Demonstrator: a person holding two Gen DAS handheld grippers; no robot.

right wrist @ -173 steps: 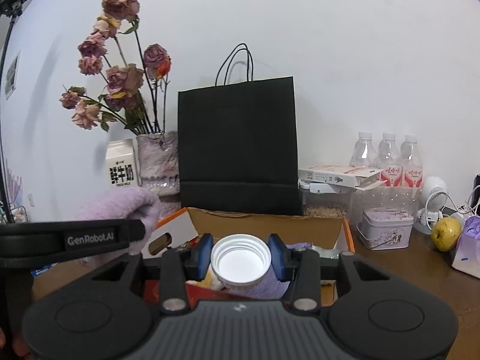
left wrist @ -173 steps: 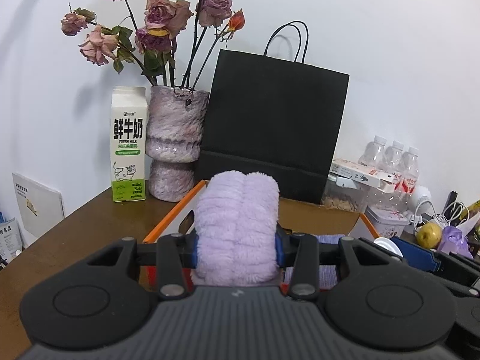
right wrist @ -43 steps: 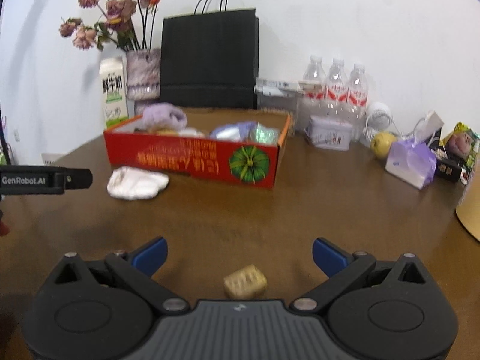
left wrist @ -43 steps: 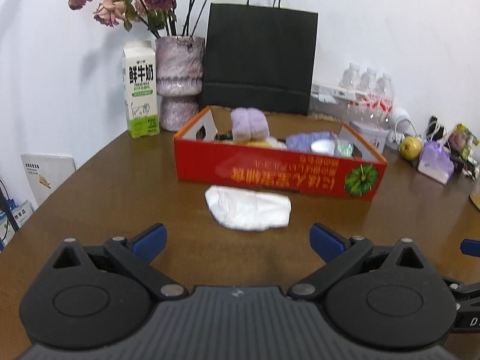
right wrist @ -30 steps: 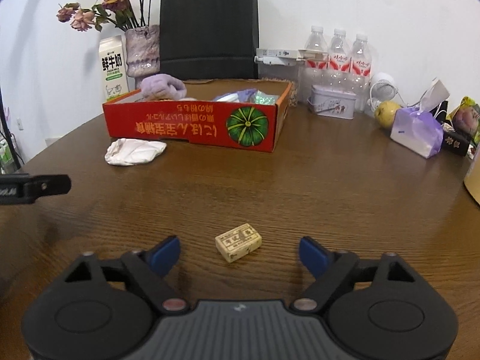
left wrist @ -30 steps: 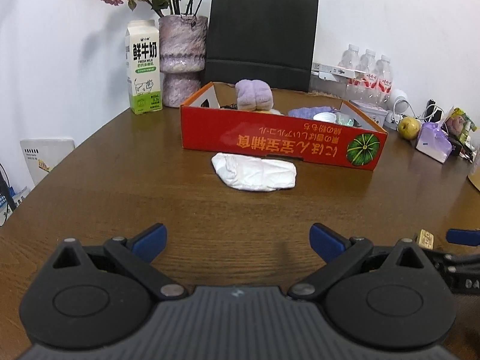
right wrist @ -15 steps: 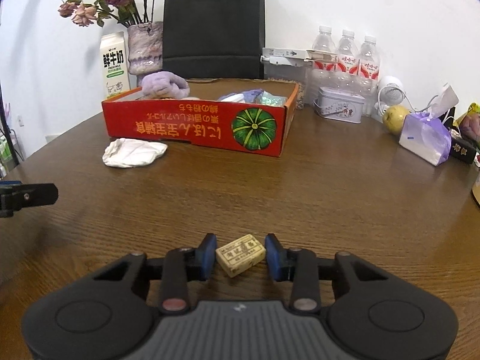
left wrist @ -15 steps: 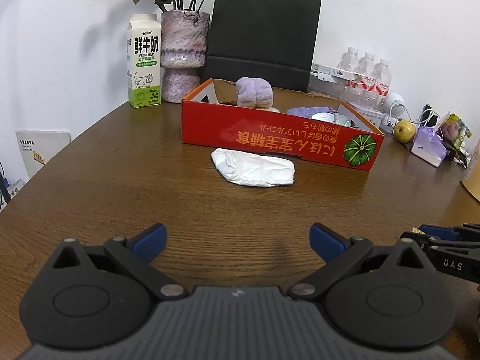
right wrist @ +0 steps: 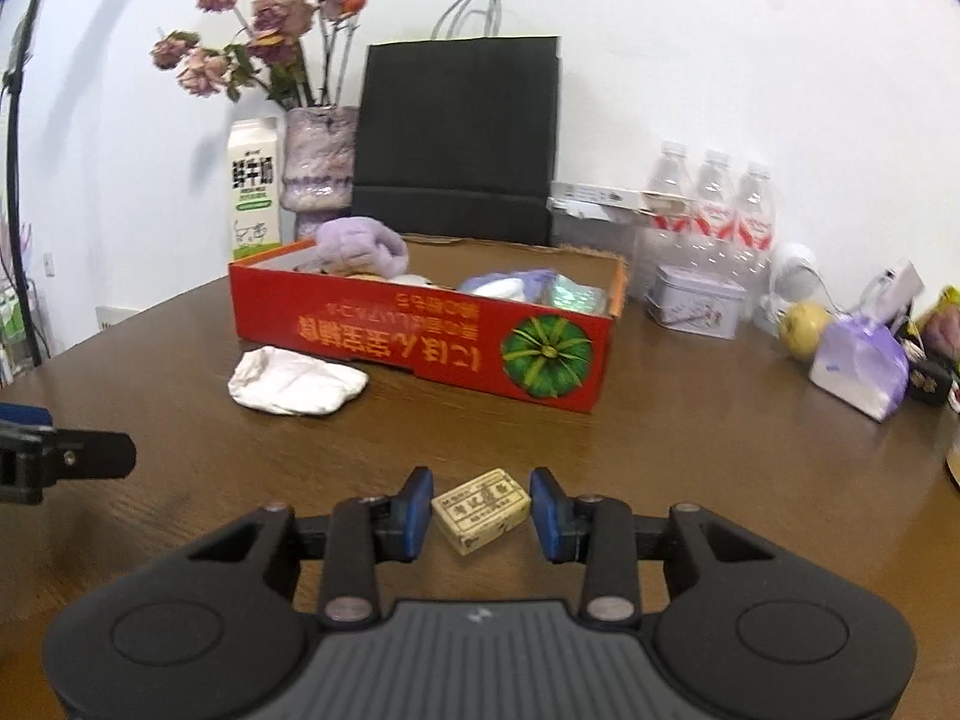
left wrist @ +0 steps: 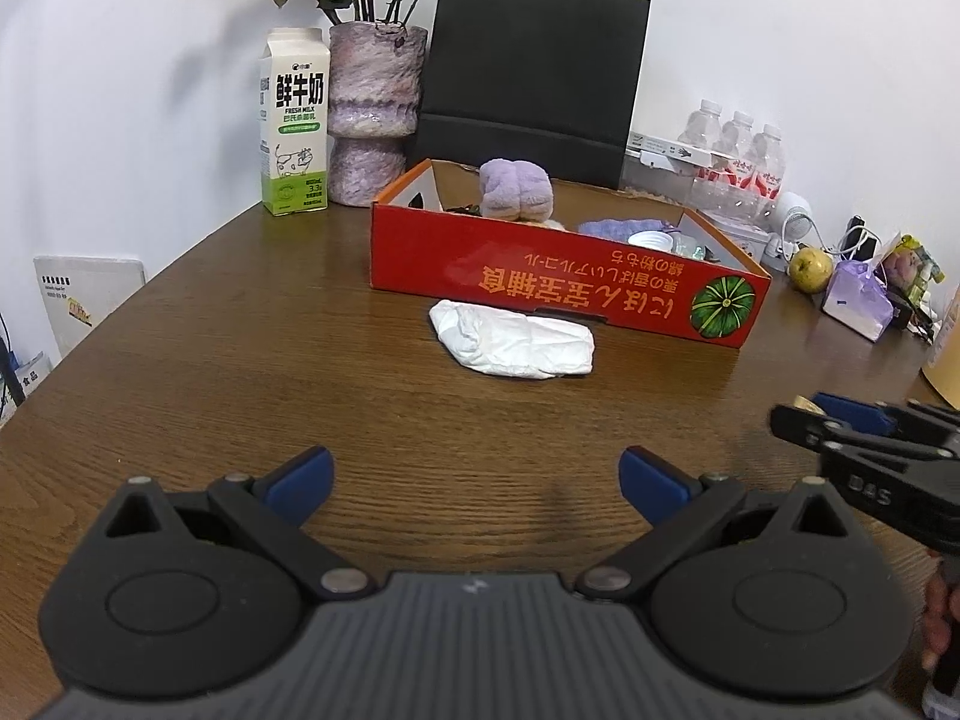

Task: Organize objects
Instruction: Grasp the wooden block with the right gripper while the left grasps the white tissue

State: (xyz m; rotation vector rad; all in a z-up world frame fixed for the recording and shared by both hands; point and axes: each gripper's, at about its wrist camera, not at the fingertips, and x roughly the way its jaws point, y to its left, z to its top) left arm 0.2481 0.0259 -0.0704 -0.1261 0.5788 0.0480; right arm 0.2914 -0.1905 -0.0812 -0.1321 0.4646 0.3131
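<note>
A small cream block (right wrist: 481,510) with printed writing sits between the blue pads of my right gripper (right wrist: 481,510), which is shut on it just above the brown table (right wrist: 690,450). The red cardboard box (right wrist: 390,324) with a pumpkin picture stands further back, holding a fluffy purple cloth (right wrist: 360,249) and several other items. A white crumpled packet (right wrist: 294,387) lies in front of the box. In the left wrist view my left gripper (left wrist: 474,474) is open over bare table, well short of the white packet (left wrist: 510,339) and the box (left wrist: 540,282). The right gripper (left wrist: 840,414) shows at the right edge.
Behind the box stand a milk carton (left wrist: 294,120), a vase of dried roses (left wrist: 372,114) and a black paper bag (left wrist: 534,78). To the right are water bottles (right wrist: 708,204), a tin (right wrist: 696,300), a yellow fruit (right wrist: 804,321) and a purple tissue pack (right wrist: 858,366).
My right gripper's jaws came in from wide apart and closed on the small block. It then moved a little with the block. The left gripper stayed where it was.
</note>
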